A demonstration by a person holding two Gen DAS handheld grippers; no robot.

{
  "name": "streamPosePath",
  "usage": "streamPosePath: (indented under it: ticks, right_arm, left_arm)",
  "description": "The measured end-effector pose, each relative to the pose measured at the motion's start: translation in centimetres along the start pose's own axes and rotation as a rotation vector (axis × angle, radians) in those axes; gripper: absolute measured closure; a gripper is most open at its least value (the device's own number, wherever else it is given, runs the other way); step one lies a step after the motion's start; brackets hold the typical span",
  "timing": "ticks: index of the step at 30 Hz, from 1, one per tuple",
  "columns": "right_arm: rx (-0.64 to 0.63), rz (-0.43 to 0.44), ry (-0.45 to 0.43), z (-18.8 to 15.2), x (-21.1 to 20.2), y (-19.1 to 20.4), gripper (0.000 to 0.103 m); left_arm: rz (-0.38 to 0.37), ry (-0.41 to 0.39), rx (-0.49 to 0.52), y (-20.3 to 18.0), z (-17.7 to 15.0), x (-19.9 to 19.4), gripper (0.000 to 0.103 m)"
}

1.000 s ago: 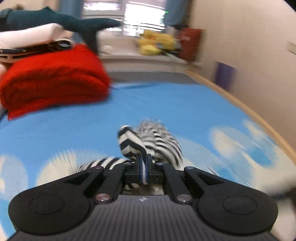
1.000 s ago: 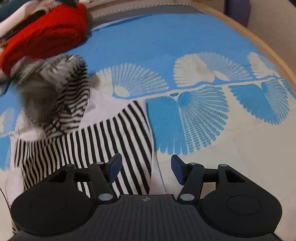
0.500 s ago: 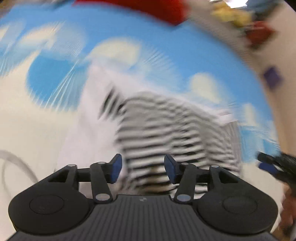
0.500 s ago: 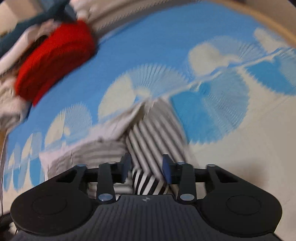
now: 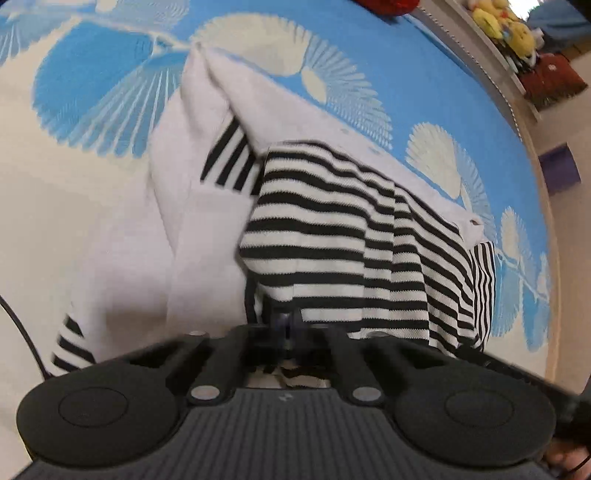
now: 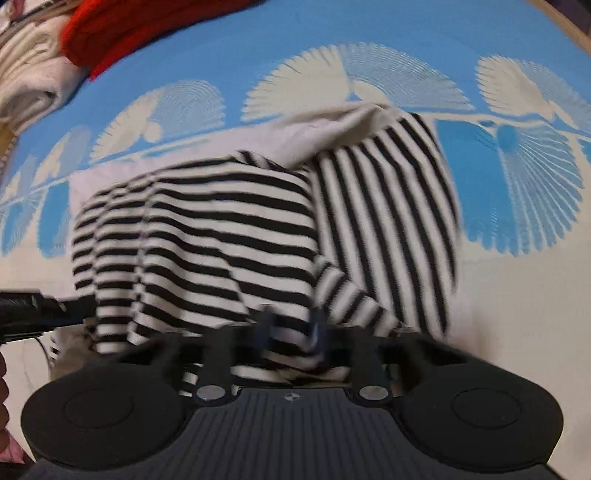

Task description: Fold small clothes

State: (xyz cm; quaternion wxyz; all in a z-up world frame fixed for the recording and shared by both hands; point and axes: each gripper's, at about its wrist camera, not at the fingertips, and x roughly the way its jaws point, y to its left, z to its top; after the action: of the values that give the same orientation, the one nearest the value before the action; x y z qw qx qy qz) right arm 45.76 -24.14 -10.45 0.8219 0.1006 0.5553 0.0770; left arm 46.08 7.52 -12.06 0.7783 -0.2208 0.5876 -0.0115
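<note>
My left gripper [image 5: 286, 325] is clenched on the striped shirt's [image 5: 354, 236] near edge; my right gripper [image 6: 291, 332] straddles it, blurred, grip unclear. The shirt lies on the blue patterned sheet [image 6: 258, 44].

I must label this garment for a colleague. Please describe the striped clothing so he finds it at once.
On the blue-and-cream fan-patterned bedcover, look in the middle, directly ahead of both tools. The striped garment lies there, partly folded. Unlike the plain red blanket behind, it has black-and-white stripes.

Black ribbed tongs [image 5: 286, 325] with silver screws, blue-tinted pads.
</note>
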Motion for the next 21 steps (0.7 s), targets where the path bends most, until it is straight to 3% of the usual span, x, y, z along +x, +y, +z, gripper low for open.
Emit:
streamPosePath:
  ticks: [2, 3, 7, 9, 10, 11, 12, 14, 15, 16, 17, 18, 19, 20, 21]
  right_arm:
    - [0.021, 0.060, -0.057, 0.6, -1.3, 0.1, 0.102]
    - [0.044, 0.113, -0.108, 0.9, -2.3, 0.0, 0.102]
    - [0.345, 0.534, -0.388, 1.7, -7.2, -4.5, 0.102]
    - [0.463, 0.629, -0.472, 1.3, -8.2, -6.8, 0.102]
    - [0.513, 0.641, -0.474, 1.0, -8.1, -7.9, 0.102]
    - [0.554, 0.614, -0.428, 0.8, -7.3, -8.8, 0.102]
    - [0.572, 0.530, -0.321, 0.7, -6.0, -9.5, 0.102]
    - [0.497, 0.242, -0.084, 0.1, -3.0, -9.7, 0.101]
    - [0.436, 0.088, -0.005, -0.6, -1.6, -9.5, 0.098]
    - [0.416, 0.008, 0.032, -1.1, -0.8, -9.4, 0.098]
    - [0.426, -0.012, 0.050, -1.3, -0.5, -9.6, 0.098]
    - [0.453, 0.019, 0.047, -1.4, -0.5, -9.7, 0.095]
    - [0.477, 0.066, 0.025, -1.3, -1.0, -9.7, 0.087]
    - [0.482, 0.097, -0.004, -1.2, -1.5, -9.4, 0.081]
    - [0.478, 0.113, -0.035, -1.0, -2.1, -9.0, 0.069]
  left_arm:
    - [-0.015, -0.082, 0.029, 0.1, 0.4, -2.3, 0.102]
    - [-0.059, -0.151, 0.039, 0.0, 0.8, -3.9, 0.102]
    - [-0.262, -0.392, 0.047, 0.6, 1.6, -9.8, 0.102]
    - [-0.303, -0.431, 0.070, 0.8, 1.8, -11.1, 0.102]
    - [-0.281, -0.395, 0.084, 1.0, 2.0, -10.8, 0.102]
    - [-0.236, -0.334, 0.097, 0.9, 2.2, -9.9, 0.102]
    - [-0.153, -0.204, 0.106, 1.2, 2.3, -7.8, 0.102]
    - [-0.049, 0.018, 0.085, 2.6, 1.7, -3.9, 0.101]
    - [-0.004, 0.093, 0.051, 3.3, 1.2, -2.2, 0.099]
    - [0.006, 0.106, 0.027, 3.7, 1.1, -1.7, 0.099]
    - [-0.010, 0.100, 0.016, 3.8, 1.1, -1.7, 0.098]
    - [-0.044, 0.085, 0.005, 3.7, 1.4, -2.0, 0.086]
    - [-0.067, 0.068, -0.008, 3.8, 1.5, -2.4, 0.077]
    - [-0.081, 0.049, -0.027, 3.8, 1.7, -2.8, 0.059]
    - [-0.089, 0.028, -0.042, 3.8, 1.8, -3.0, 0.052]
